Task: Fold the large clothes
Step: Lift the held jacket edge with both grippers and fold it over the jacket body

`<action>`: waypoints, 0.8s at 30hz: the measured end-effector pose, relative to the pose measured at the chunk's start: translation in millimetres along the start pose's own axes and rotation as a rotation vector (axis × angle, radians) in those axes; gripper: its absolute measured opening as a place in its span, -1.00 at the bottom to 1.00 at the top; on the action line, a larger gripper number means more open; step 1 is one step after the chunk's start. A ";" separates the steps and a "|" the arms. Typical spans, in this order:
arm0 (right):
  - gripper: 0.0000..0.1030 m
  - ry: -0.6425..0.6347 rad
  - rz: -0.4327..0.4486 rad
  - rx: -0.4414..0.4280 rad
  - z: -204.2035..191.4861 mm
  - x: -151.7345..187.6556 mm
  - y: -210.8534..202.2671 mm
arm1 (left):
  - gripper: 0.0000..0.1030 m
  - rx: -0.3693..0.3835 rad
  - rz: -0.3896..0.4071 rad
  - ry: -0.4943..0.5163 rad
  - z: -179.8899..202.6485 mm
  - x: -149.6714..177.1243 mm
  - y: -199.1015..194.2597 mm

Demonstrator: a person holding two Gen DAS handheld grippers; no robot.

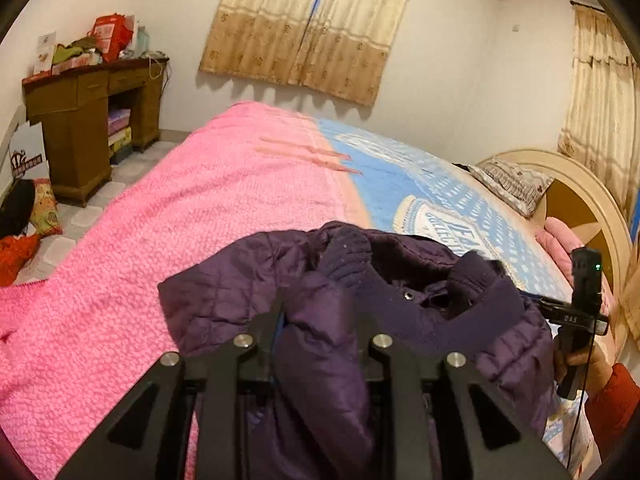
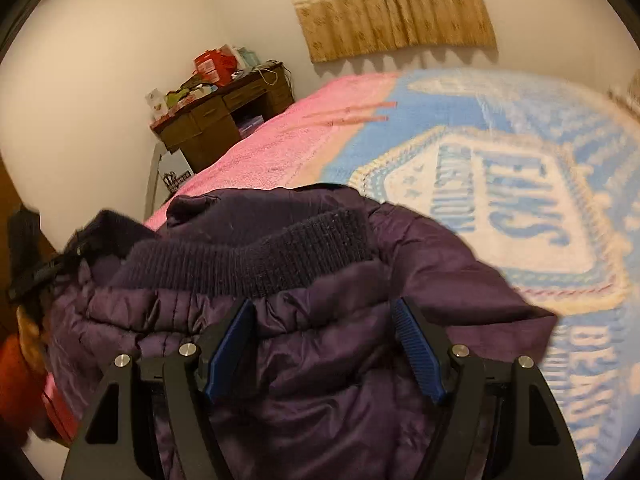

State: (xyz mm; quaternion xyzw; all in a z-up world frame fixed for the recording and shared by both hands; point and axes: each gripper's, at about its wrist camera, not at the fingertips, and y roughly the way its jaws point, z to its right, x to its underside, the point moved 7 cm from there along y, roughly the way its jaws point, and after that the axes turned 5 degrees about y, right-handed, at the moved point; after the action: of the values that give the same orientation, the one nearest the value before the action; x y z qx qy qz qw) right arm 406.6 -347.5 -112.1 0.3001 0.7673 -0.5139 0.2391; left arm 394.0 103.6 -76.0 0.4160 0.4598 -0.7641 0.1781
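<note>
a dark purple padded jacket (image 1: 332, 320) lies bunched on the near edge of the bed (image 1: 200, 208), over the seam between a pink blanket (image 1: 132, 240) and a blue printed blanket (image 2: 520, 184). the left gripper (image 1: 320, 312) has its fingers drawn narrow on a thick fold of the quilted fabric; the pinch appears to take several layers at once. the right gripper (image 2: 324, 340) stands with its blue-padded fingers (image 2: 228, 344) wide on either side of the quilted body just below the ribbed knit collar (image 2: 256, 252), the pads not seen to press. risks, as judged: the slick shell may slide out of the left pinch when lifted, since puffy filling compresses and gives; a multi-layer grip may drag the whole heap instead of one edge, leaving a crooked fold; if the right fingers close on the bulk, not the hem, the two sides will not align. the jacket sits near the bed's edge and could slip off it.
</note>
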 end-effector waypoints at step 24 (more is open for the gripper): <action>-0.65 -0.080 0.453 0.156 -79.8 -56.6 -171.4 | -0.57 0.021 0.303 0.011 53.1 -103.3 -76.9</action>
State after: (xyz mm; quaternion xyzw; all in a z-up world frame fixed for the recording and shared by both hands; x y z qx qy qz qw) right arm 320.8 -335.4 65.2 0.4616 0.6281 -0.5164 0.3545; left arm 379.6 86.6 61.5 0.4864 0.3848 -0.7310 0.2845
